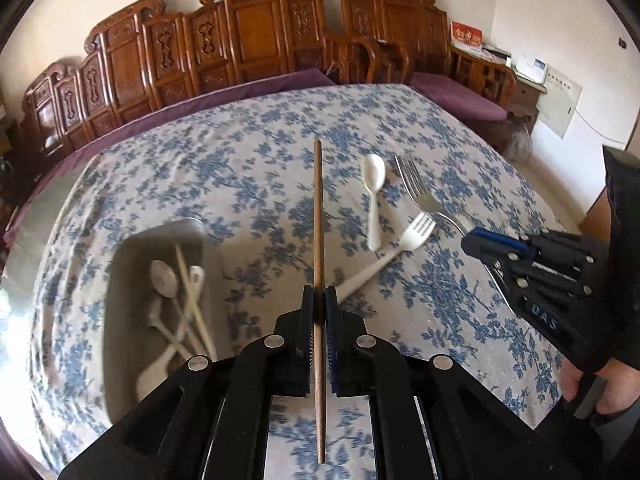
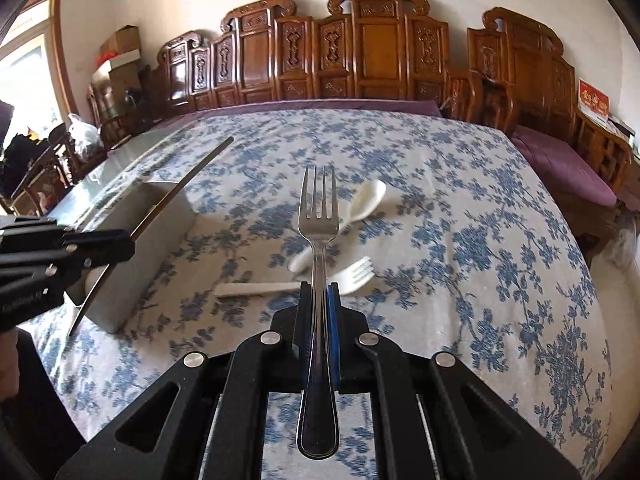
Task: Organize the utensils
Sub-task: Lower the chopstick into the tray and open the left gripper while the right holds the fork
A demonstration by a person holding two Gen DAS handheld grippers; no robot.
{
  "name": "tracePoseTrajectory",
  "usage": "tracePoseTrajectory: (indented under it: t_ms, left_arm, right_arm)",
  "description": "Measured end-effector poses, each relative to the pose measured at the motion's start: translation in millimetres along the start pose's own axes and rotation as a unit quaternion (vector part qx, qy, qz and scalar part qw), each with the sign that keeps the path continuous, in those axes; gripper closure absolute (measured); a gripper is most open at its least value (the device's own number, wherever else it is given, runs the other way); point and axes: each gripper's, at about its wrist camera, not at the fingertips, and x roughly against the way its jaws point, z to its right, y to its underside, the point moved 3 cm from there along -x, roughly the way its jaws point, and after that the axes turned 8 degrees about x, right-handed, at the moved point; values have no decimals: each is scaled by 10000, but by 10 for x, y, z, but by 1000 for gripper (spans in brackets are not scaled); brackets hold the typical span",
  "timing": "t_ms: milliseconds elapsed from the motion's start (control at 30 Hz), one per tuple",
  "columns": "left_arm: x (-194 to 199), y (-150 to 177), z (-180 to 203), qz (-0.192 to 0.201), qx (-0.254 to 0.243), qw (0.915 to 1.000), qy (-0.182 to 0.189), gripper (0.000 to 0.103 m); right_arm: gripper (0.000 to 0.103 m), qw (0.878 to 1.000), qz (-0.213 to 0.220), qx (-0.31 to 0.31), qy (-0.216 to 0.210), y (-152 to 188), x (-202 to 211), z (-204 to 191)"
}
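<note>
My left gripper (image 1: 319, 294) is shut on a brown wooden chopstick (image 1: 318, 216) and holds it above the table, right of the metal tray (image 1: 160, 236). The tray holds a spoon, pale chopsticks and white utensils. My right gripper (image 2: 319, 290) is shut on a metal fork (image 2: 318, 216), tines pointing forward, above the table. A white spoon (image 1: 374, 196) and a white plastic fork (image 1: 404, 244) lie on the cloth between the grippers; they also show in the right wrist view as the spoon (image 2: 362, 200) and plastic fork (image 2: 352, 276). The left gripper (image 2: 104, 246) appears there beside the tray (image 2: 132, 248).
The table carries a blue-flowered cloth (image 1: 240, 168). A carved wooden bench with purple cushions (image 2: 560, 160) runs along the far and right sides. Boxes and bags stand at the far left (image 2: 116, 64).
</note>
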Motion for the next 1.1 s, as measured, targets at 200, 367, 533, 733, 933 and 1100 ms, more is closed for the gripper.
tracePoseTrajectory:
  t_ms: [200,367,533,733,933,1100]
  left_arm:
    - [77,-72,-234,115,55,9999,-89,98]
    - [39,-102,-455,120,109,9997,-184,98]
    - [-6,-92,-679,76,112,9996,-265,98]
    - [-128,-7,-990,-105,203,9991,-349,98]
    - [-229,119,-1199,-165,179,9983,-527,98]
    - [-347,264,-1370,-313,410,9974,-510,98]
  right_arm:
    - [94,9995,185,185,-173,-112,73,-240]
    - [94,9989,271,279,-268,-162,121,-387]
    - [94,9984,311,344,-327,-179,141,-495]
    - [94,9982,213,444,-348,-159,76,-562]
    - [94,9981,94,518,-326,-123,-19,-590]
    - [94,9981,16,537,-299,-97,-71,-580]
